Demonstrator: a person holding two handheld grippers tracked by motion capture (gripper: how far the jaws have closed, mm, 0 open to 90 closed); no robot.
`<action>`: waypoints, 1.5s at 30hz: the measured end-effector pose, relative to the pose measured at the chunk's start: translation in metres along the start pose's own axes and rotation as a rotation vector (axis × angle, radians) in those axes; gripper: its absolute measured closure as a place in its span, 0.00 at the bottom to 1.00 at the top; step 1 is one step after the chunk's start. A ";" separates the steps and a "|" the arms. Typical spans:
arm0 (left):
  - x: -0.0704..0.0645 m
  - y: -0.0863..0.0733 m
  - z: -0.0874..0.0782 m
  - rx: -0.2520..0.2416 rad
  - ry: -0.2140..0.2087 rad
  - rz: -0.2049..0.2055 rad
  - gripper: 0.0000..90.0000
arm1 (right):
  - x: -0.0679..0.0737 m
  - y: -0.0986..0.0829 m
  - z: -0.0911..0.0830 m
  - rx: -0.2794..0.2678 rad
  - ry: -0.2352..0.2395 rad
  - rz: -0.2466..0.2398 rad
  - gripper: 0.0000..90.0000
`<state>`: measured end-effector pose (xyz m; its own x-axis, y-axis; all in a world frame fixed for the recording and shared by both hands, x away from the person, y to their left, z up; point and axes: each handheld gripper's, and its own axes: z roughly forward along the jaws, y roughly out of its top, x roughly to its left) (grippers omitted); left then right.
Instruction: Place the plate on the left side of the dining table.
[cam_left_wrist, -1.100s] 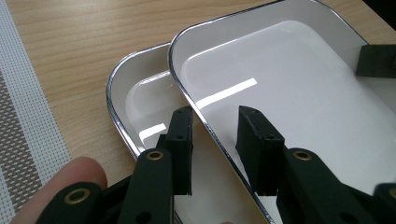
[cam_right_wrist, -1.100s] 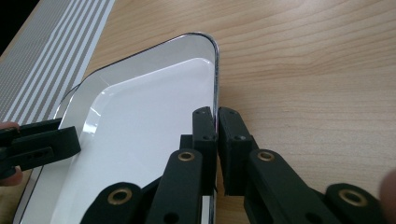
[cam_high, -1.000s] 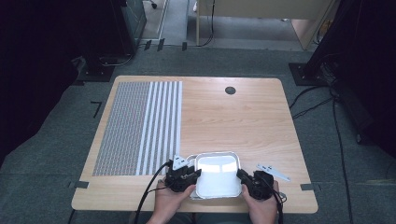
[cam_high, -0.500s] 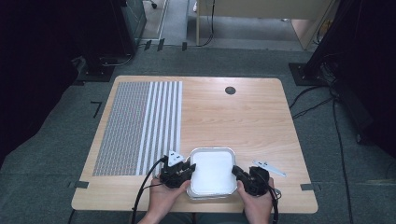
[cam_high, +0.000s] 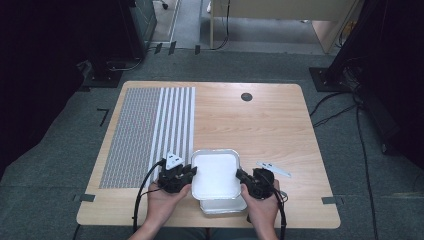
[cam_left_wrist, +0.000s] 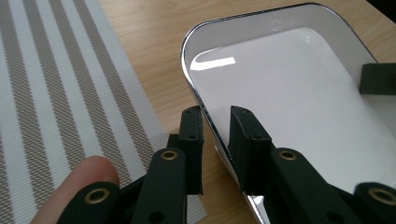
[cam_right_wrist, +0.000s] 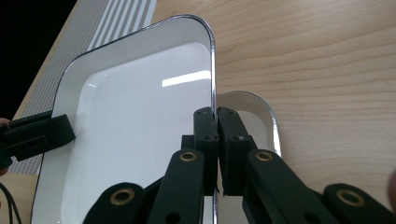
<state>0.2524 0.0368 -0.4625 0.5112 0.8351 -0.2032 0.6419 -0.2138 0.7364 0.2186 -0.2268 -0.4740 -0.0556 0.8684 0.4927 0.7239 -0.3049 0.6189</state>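
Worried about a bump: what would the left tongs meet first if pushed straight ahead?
Probably nothing new: the left tongs already straddle the white tray's rim; straight on, they would likely slide along it.

Bright overhead light, glare streaks on the white tray (cam_left_wrist: 299, 88) (both gripper views), dark surroundings

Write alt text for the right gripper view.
The right tool is shut on the chrome rim of a white tray, held above a second tray on a wooden table. The left tool grips the tray's far edge, near a striped mat.
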 end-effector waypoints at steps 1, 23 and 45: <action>0.003 0.001 -0.001 -0.004 0.003 -0.005 0.84 | 0.002 0.001 0.002 -0.001 0.003 -0.004 0.98; 0.083 0.027 -0.032 -0.057 0.098 -0.054 0.95 | 0.078 0.018 0.062 0.048 0.040 -0.044 0.99; 0.158 0.038 -0.043 -0.054 0.196 -0.117 0.98 | 0.138 0.036 0.130 0.128 0.063 -0.037 0.99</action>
<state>0.3327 0.1828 -0.4389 0.3109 0.9361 -0.1644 0.6562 -0.0862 0.7497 0.3261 -0.0673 -0.4634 -0.1241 0.8505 0.5111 0.8019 -0.2174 0.5565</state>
